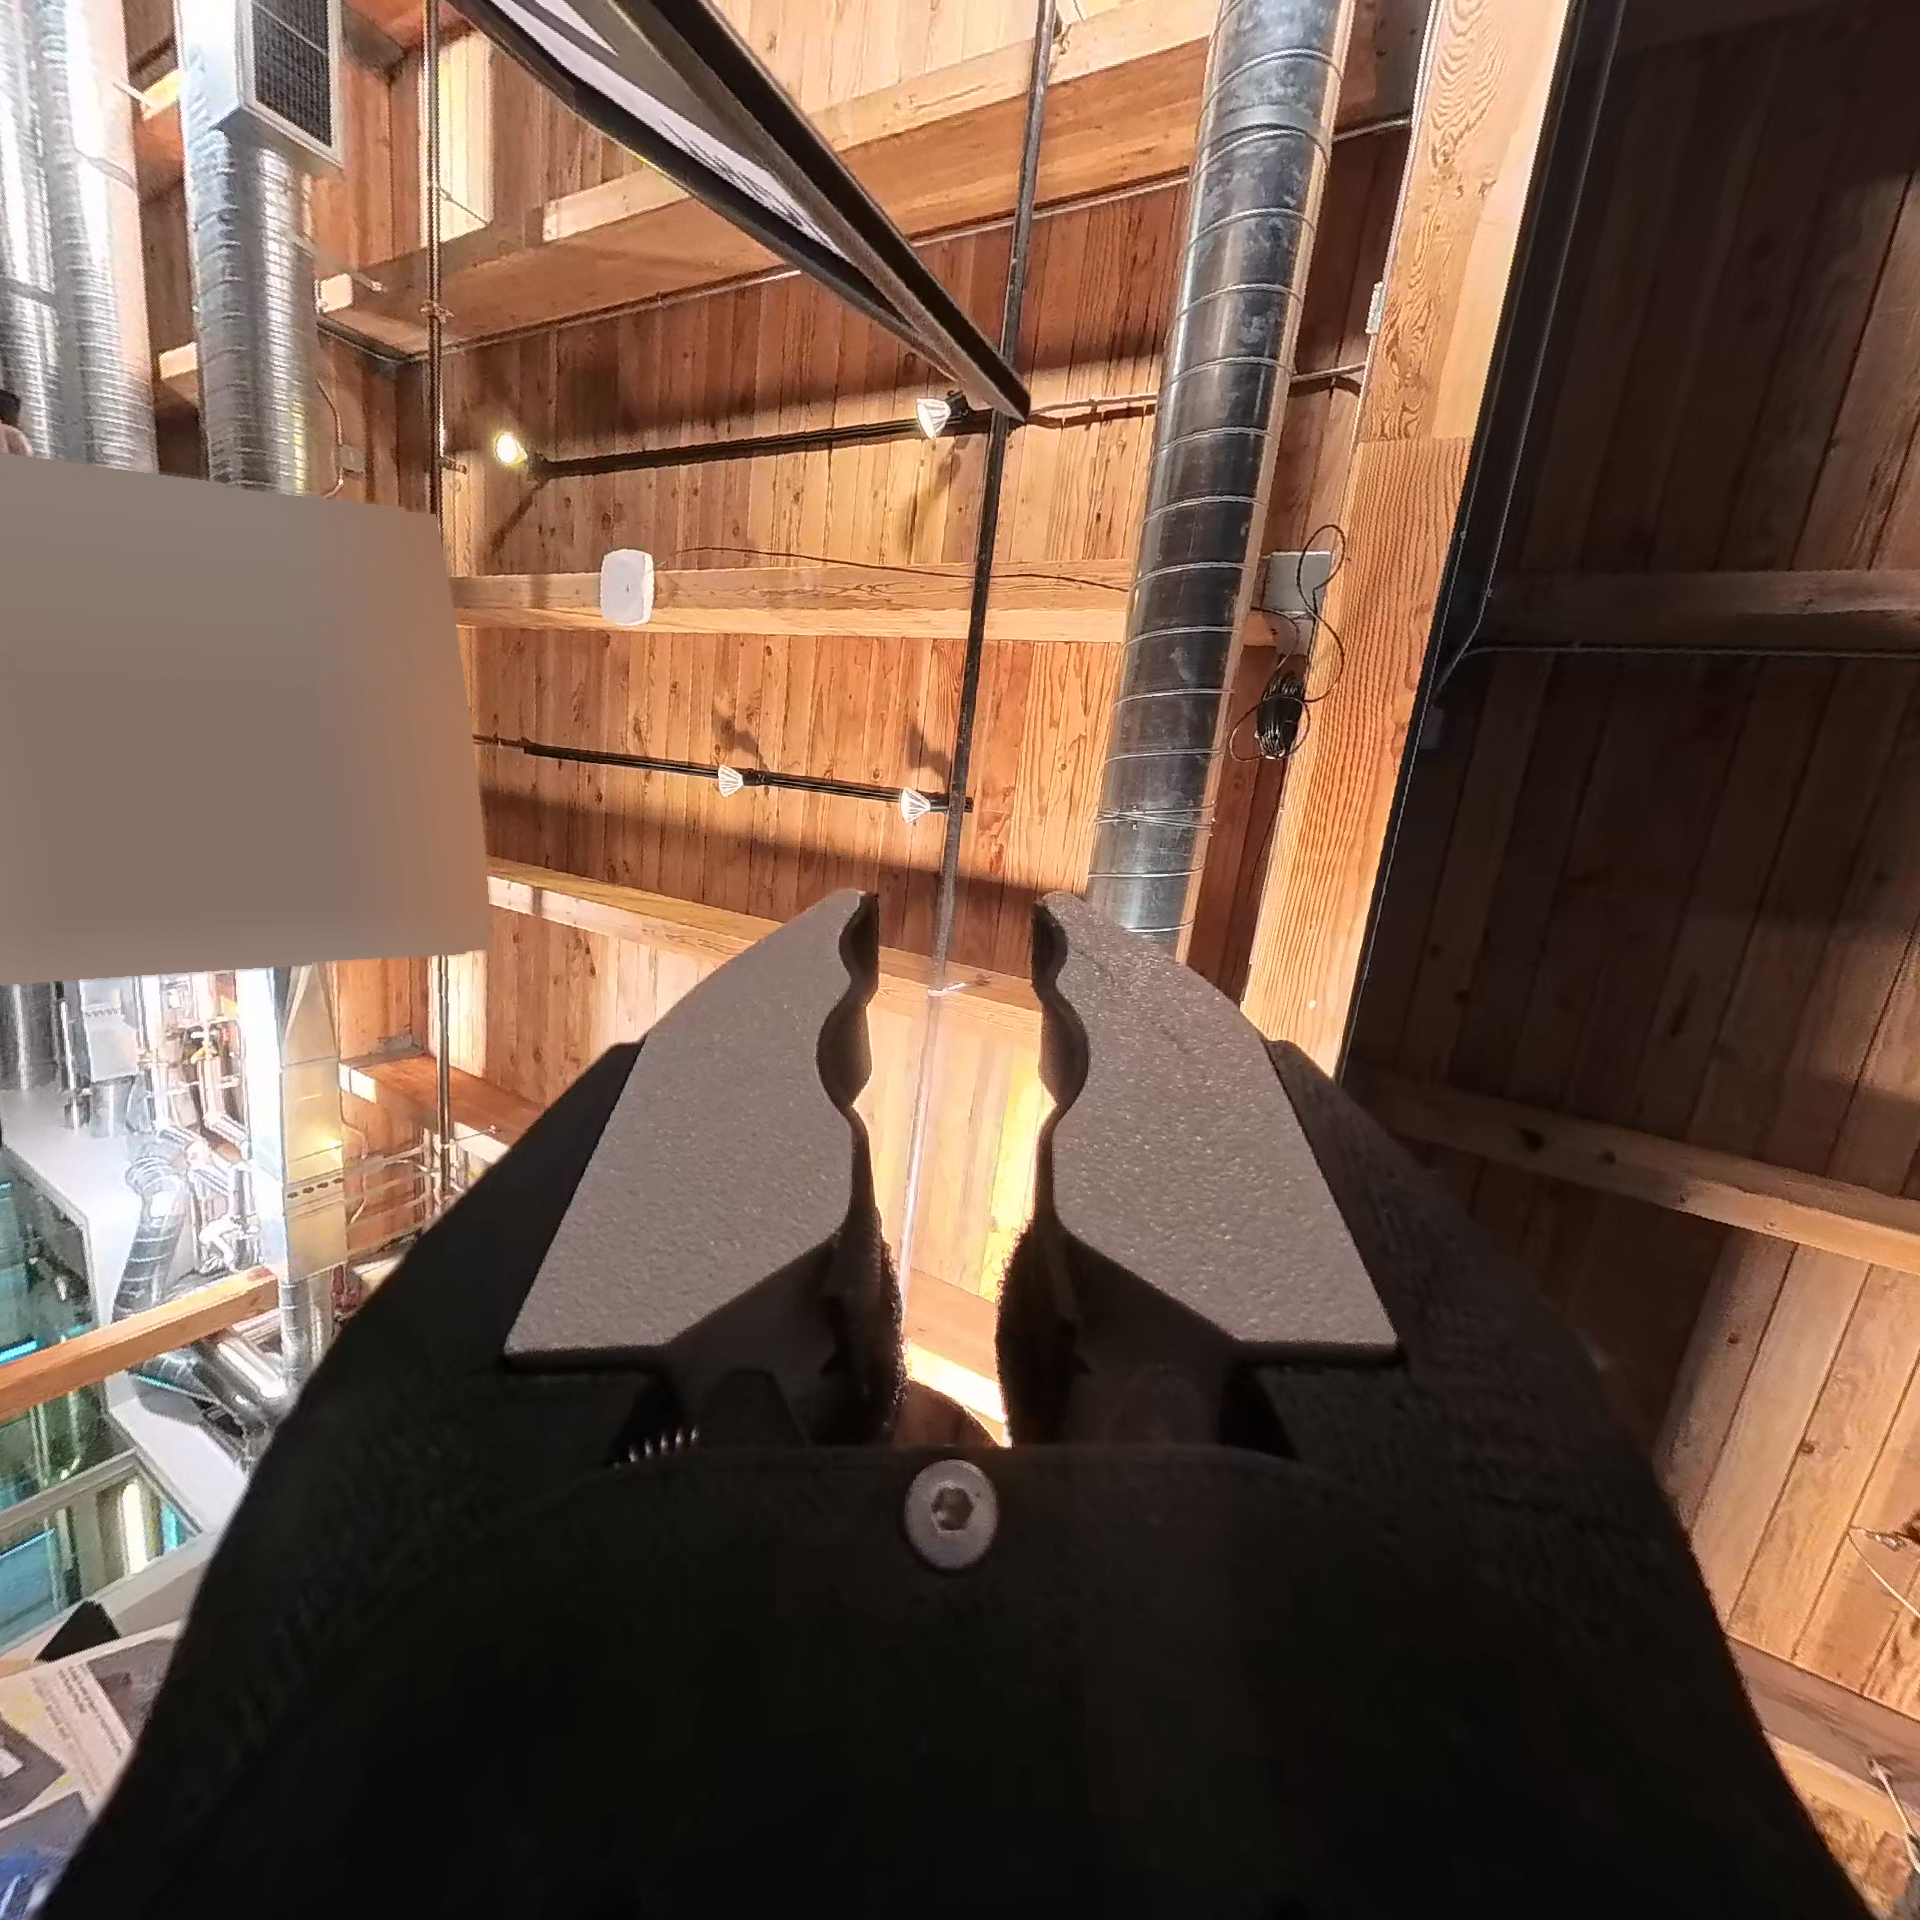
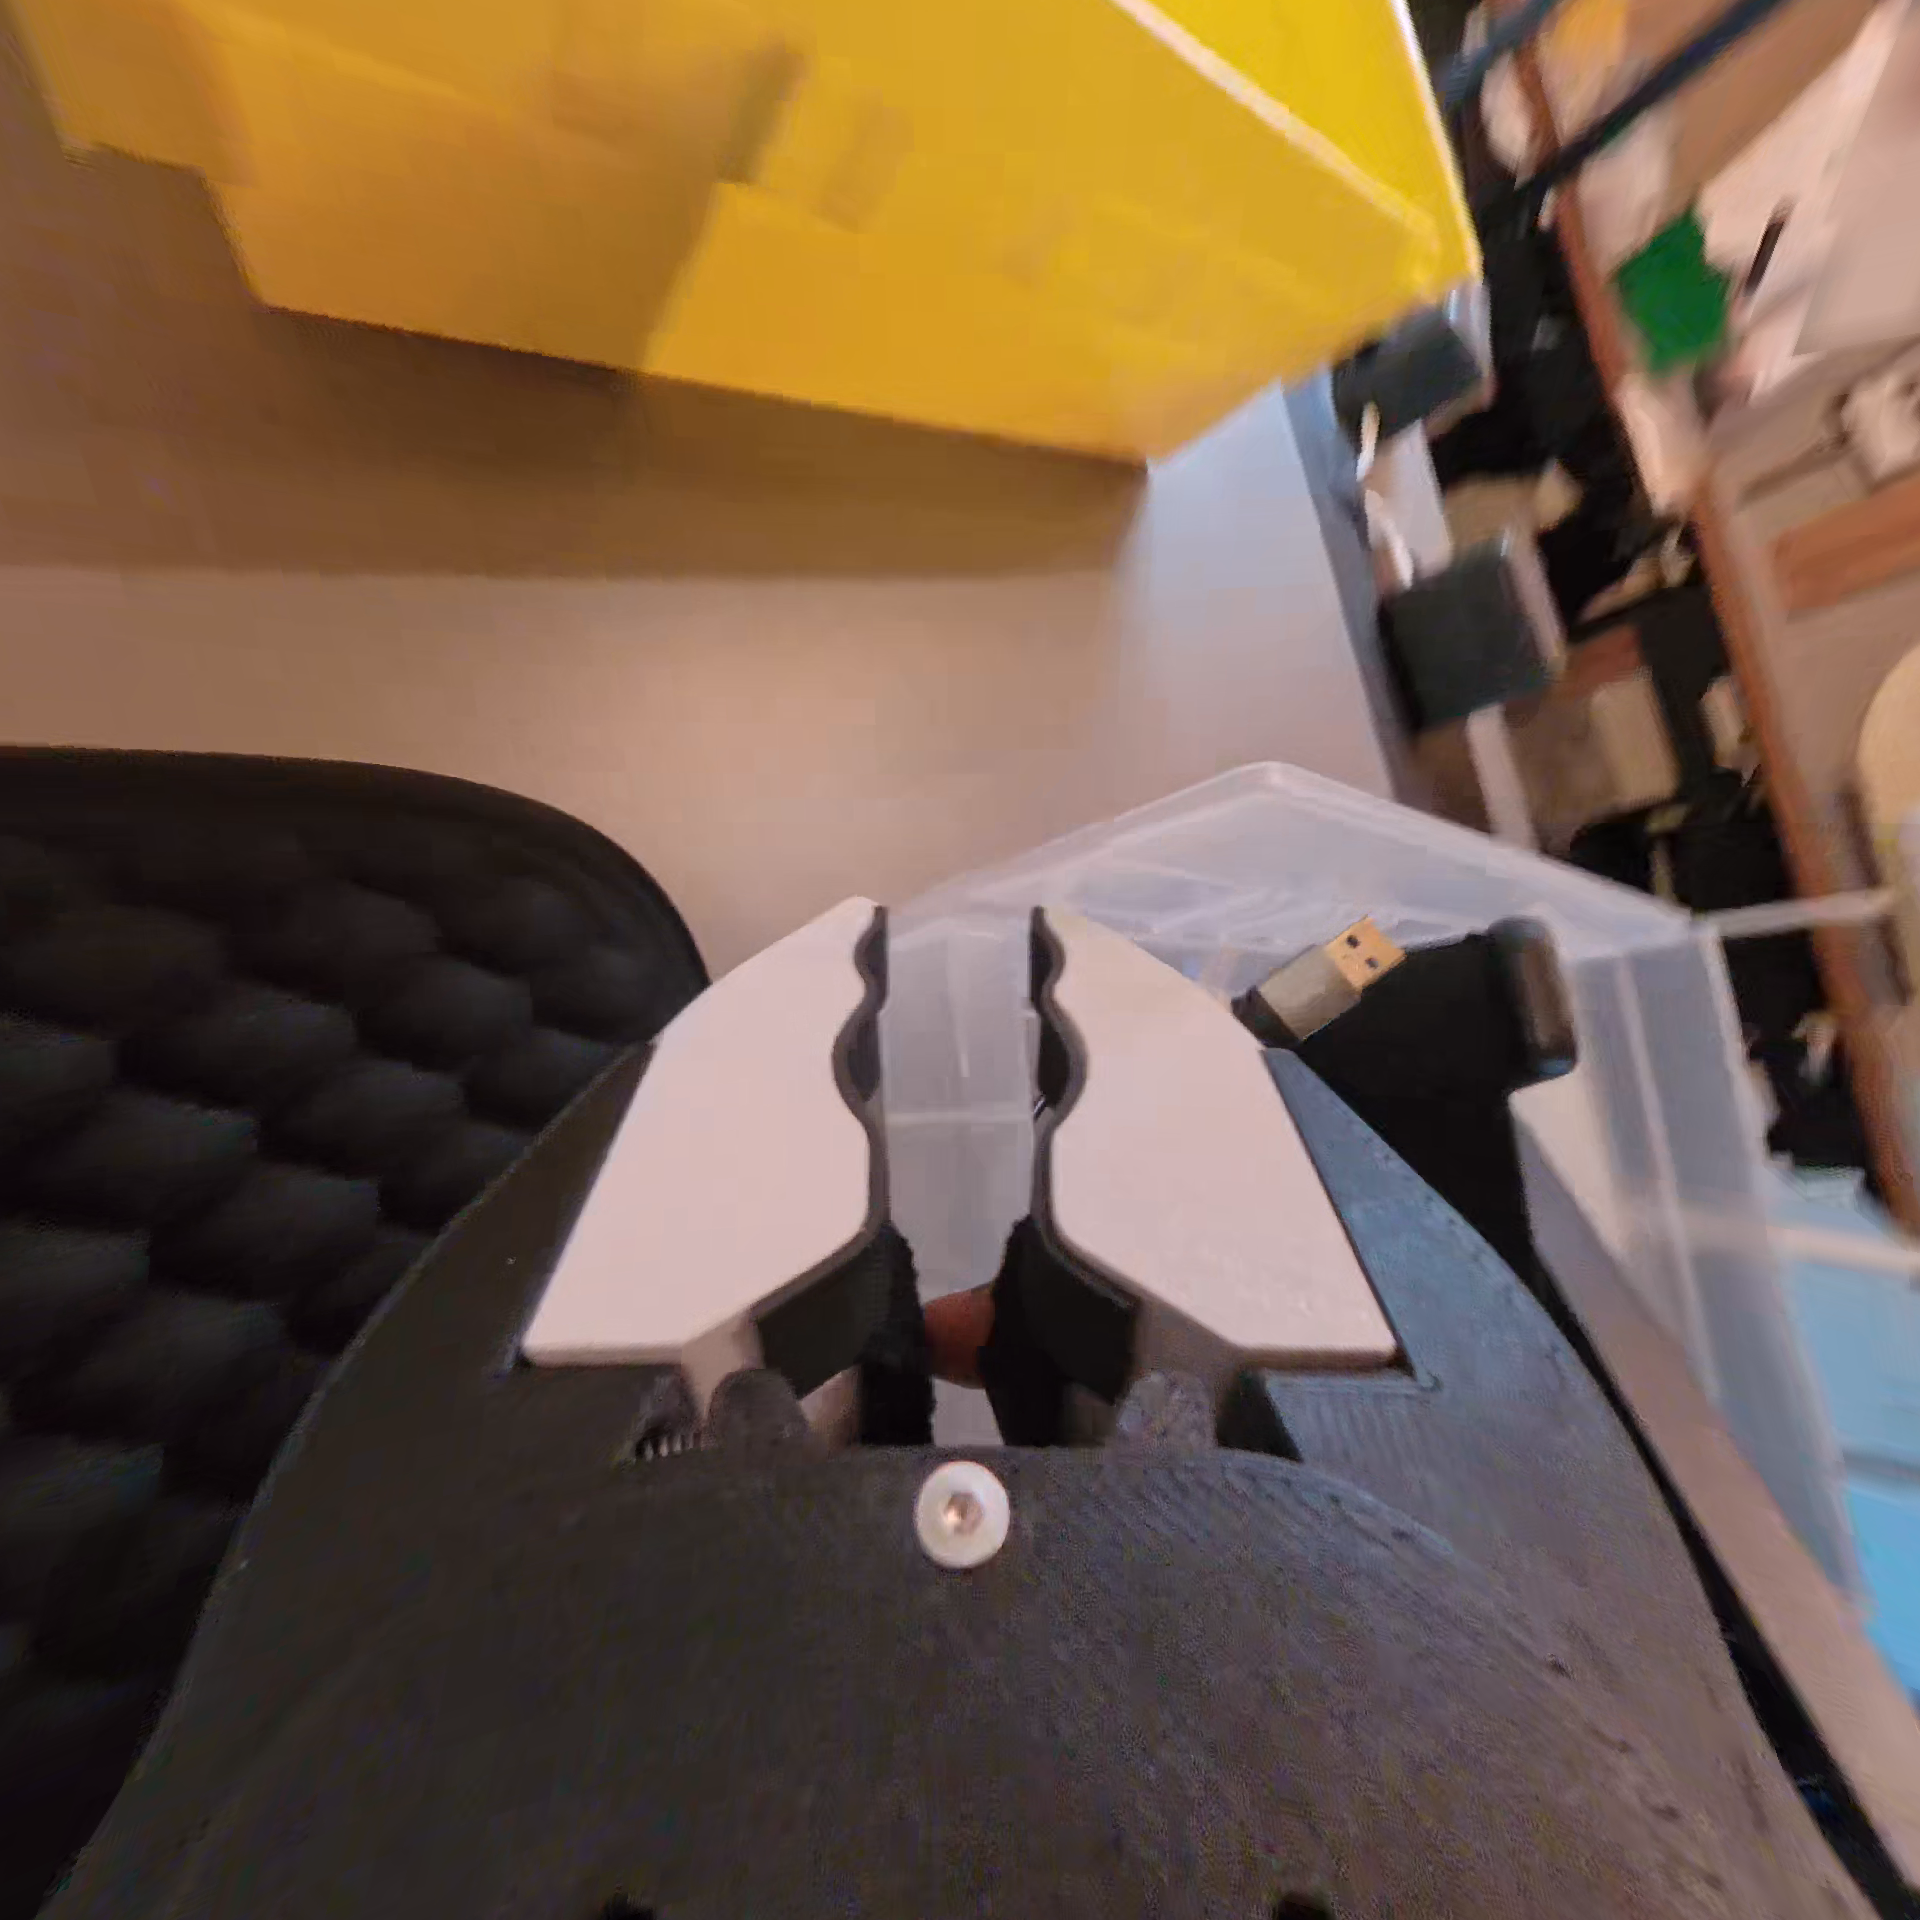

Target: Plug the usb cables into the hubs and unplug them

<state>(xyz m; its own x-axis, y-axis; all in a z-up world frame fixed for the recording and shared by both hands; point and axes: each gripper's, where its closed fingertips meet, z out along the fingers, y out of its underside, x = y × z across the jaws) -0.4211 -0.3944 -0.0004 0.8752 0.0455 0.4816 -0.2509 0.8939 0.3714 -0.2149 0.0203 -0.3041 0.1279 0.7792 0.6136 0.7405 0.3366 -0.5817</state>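
My left gripper (image 1: 954,914) points up at a wooden ceiling, open and empty; no cable or hub shows in its view. My right gripper (image 2: 956,930) is open and empty, tilted low over a pale table. Just right of its fingers lies a USB cable plug (image 2: 1325,977) with a metal tip and black body, resting in a clear plastic box (image 2: 1621,1049). A dark cylindrical part (image 2: 1538,997) sits beside the plug. No hub is clearly visible.
A yellow box (image 2: 831,208) stands at the far side of the table (image 2: 831,675). A black padded case (image 2: 260,1039) lies at the left. Blurred shelves with clutter (image 2: 1662,416) fill the right. Overhead are metal ducts (image 1: 1205,520) and a black beam (image 1: 790,197).
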